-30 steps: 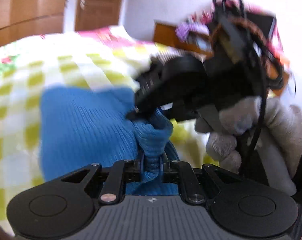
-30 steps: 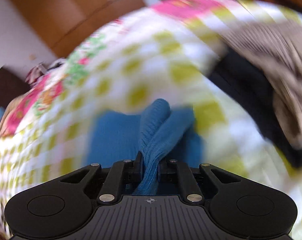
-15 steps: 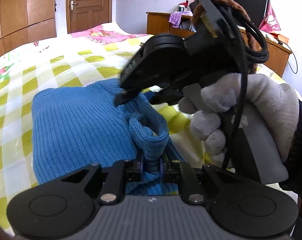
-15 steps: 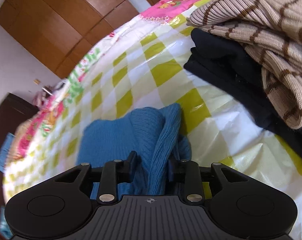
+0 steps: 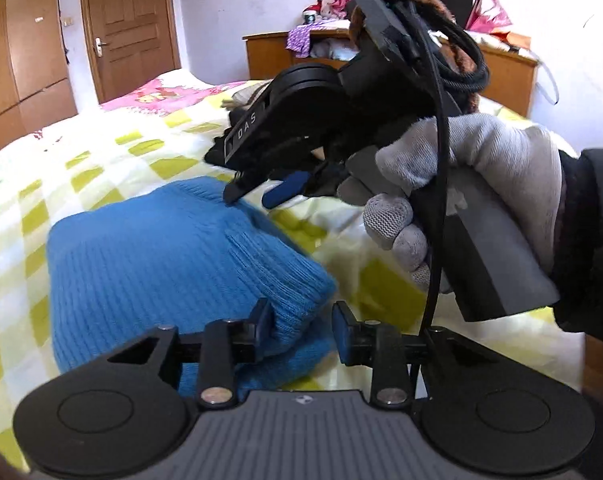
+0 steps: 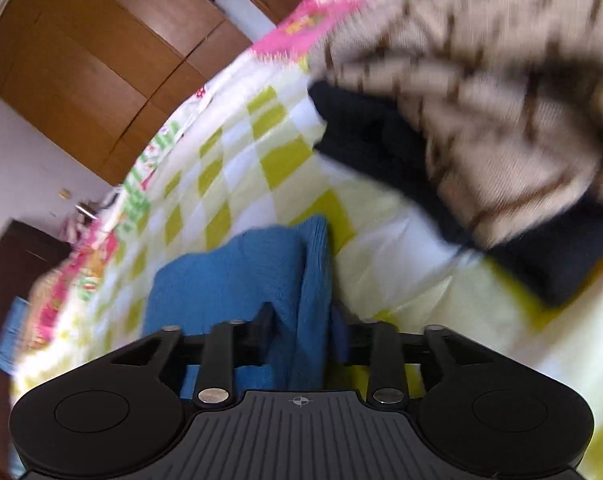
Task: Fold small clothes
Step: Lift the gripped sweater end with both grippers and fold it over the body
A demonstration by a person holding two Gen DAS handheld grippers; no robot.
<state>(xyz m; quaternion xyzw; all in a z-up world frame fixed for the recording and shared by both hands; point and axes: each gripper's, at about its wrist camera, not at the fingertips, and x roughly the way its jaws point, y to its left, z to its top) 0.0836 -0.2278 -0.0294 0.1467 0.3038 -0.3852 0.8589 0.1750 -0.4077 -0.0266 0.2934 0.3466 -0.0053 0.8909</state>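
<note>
Fingers of our left tool (image 5: pixel 297 326) were spread, the blue knit (image 5: pixel 161 256) lying loose between them on the bed (image 5: pixel 101 152). Our right tool (image 6: pixel 299 326) looked spread too, folded edge between its fingers, though blurry. Fold seemed laid, we'd guess; next comes backing off cleanly. Farther back sat the striped sweater (image 6: pixel 481 80) on a black garment (image 6: pixel 373 136).

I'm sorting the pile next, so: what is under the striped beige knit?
A black garment lies under the striped beige knit, sticking out at its near edge on the checked bedspread. Anything deeper beneath is covered, and the right wrist view is blurred.
</note>
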